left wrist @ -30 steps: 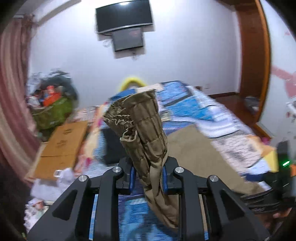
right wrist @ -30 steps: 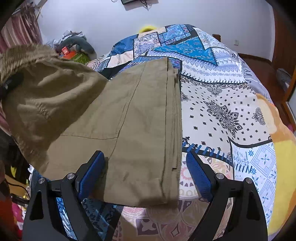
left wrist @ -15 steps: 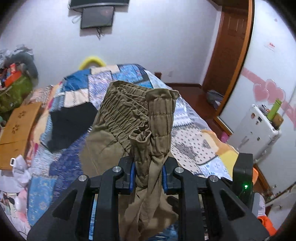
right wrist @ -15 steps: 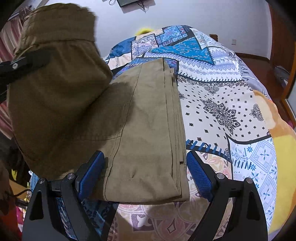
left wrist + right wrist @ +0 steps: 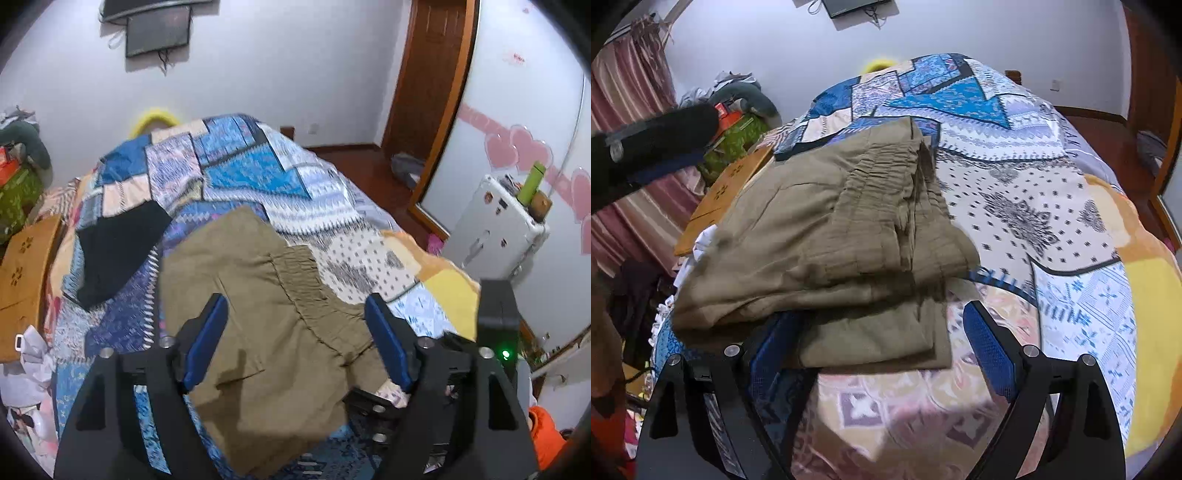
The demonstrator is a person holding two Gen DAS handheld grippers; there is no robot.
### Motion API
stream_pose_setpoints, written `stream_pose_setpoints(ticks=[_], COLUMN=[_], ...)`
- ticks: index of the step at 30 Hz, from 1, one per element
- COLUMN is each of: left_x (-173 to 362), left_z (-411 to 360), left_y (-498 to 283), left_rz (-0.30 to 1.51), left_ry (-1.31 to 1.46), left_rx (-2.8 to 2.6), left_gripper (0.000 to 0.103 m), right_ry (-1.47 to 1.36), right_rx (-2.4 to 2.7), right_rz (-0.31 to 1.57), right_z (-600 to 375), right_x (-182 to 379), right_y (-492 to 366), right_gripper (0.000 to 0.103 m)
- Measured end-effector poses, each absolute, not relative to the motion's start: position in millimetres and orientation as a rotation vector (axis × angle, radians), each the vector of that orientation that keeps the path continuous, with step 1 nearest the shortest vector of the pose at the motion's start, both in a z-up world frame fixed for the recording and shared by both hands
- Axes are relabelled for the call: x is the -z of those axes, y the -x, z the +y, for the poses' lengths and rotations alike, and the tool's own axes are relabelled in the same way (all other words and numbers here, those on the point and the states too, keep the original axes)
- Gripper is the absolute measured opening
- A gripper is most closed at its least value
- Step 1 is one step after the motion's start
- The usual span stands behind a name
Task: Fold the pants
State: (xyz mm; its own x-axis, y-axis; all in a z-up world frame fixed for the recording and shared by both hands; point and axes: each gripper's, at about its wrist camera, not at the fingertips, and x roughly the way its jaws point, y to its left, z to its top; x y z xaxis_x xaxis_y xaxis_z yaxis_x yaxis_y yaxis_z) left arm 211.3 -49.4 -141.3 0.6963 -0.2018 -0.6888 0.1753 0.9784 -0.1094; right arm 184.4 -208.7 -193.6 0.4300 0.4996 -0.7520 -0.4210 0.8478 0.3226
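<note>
Olive-khaki cotton pants (image 5: 849, 236) lie folded double near the patchwork-quilted bed's (image 5: 1071, 229) near edge; my left gripper (image 5: 295, 339) is opening, empty, right gripper (image 5: 875, 354) wide; only squaring remains, I judge.

Both wrist cameras looked down along their fingers (image 5: 207, 332) (image 5: 986, 347) from close above the bed's (image 5: 369, 258) (image 5: 1052, 192) near end, facing the far wall. Both views shared the folded pants (image 5: 258, 295) (image 5: 849, 229) and quilt.
</note>
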Motion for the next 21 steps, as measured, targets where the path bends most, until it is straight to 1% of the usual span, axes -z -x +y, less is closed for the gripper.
stream_pose_setpoints(ticks=[1, 3, 5, 7, 10, 13, 15, 21], left_x=[139, 135, 130, 127, 131, 146, 162, 210], left_z=[-46, -38, -27, -12, 11, 35, 49, 67], left_y=[-213, -220, -229, -243, -268, -298, -323, -383], left_rz=[0.766, 0.748, 0.724, 0.716, 0.754, 0.825, 0.889, 1.030], left_ry=[0.033, -0.010, -0.068, -0.106, -0.112, -0.083, -0.068, -0.051], left_rx=[0.201, 0.174, 0.125, 0.079, 0.061, 0.035, 0.016, 0.016], left_gripper=[0.084, 0.085, 0.089, 0.097, 0.098, 0.098, 0.098, 0.098], right_ry=[-0.100, -0.116, -0.117, -0.113, -0.136, -0.202, -0.230, -0.188], right_rx=[-0.572, -0.573, -0.562, -0.540, -0.498, -0.456, -0.432, -0.354], right_rz=[0.968, 0.972, 0.961, 0.948, 0.928, 0.919, 0.913, 0.918], right_z=[-212, -218, -223, -230, -244, -259, -266, -273], right_x=[193, 192, 189, 185, 182, 180, 179, 187], right_y=[-184, -183, -182, -181, -180, -184, -187, -198], right_gripper=[0.089, 0.089, 0.089, 0.089, 0.089, 0.089, 0.089, 0.089])
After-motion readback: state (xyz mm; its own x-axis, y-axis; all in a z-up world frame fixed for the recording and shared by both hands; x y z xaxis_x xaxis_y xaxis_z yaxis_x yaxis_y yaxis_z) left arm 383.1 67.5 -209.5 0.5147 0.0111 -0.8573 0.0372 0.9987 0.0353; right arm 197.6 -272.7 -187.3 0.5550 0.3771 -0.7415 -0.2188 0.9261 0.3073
